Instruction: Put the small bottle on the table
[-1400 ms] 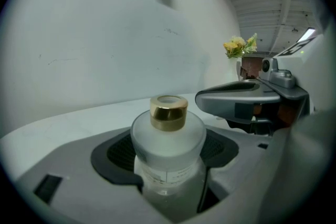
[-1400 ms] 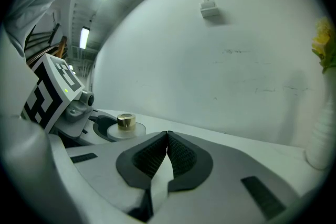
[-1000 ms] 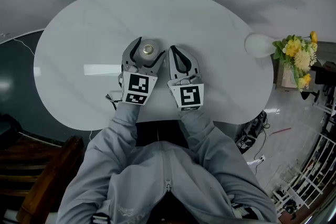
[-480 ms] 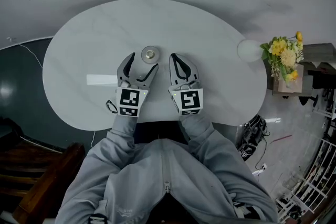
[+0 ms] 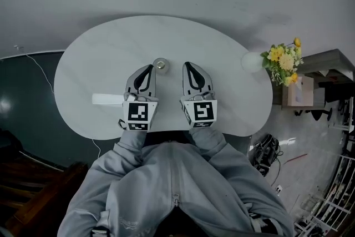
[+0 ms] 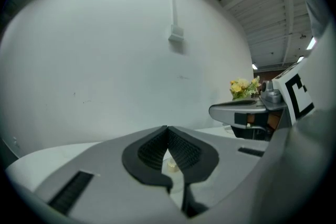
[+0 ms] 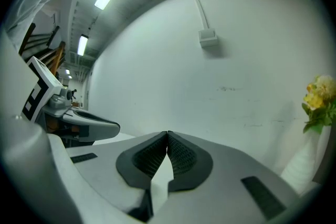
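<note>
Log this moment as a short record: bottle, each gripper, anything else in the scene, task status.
bottle: small bottle standing on the table, touched by neither gripper
left gripper: left gripper has just closed its jaws, which are now shut with nothing between them; the bottle sits just past its tips
right gripper: right gripper shut, empty, beside the left one
other: yellow flowers by the table's right end
task status: bottle placed and released
</note>
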Demonstrator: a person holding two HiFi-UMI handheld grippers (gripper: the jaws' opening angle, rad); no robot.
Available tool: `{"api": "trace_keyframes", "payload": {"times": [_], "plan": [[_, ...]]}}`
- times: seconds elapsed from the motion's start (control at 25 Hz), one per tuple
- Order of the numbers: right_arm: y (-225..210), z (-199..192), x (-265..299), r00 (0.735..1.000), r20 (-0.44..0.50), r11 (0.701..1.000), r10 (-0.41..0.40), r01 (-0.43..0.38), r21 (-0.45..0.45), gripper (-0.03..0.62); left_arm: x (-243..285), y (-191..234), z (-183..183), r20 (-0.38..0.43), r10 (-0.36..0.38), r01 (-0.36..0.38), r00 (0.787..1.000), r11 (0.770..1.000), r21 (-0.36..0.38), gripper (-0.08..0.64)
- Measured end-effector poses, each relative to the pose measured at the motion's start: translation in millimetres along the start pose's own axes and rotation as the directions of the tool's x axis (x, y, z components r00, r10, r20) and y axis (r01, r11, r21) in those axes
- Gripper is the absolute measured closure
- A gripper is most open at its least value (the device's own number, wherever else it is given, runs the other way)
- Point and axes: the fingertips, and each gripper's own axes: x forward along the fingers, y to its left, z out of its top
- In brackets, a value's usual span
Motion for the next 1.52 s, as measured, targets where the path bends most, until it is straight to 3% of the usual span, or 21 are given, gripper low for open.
{"api": "trace_keyframes", "payload": {"times": [0.2, 0.72, 1.0, 1.52], "plan": [[-0.3, 40.2, -12.7, 0.999, 0.047, 1.000, -0.014, 0.015, -0.005, 0.566, -17.8, -5.1, 42.7, 0.047, -0.002, 0.003, 0.999, 1.000, -0.022, 0.553], [5.4, 132.0, -43.2, 0.988, 0.156, 1.000, -0.018, 0.018, -0.002, 0.566, -67.3, -1.3, 133.6, 0.151, 0.056, -0.059, 0.987, 0.998, 0.016, 0.554], [12.3, 145.8, -50.8, 0.987, 0.160, 0.999, 0.003, 0.004, -0.048, 0.566, -75.2, -6.2, 142.3, 0.169, 0.047, -0.049, 0.984, 0.999, 0.011, 0.554], [11.4, 142.9, -55.9, 0.985, 0.170, 1.000, 0.001, 0.004, -0.028, 0.566, -80.2, -11.5, 144.8, 0.194, 0.044, -0.048, 0.980, 0.999, 0.012, 0.554]]}}
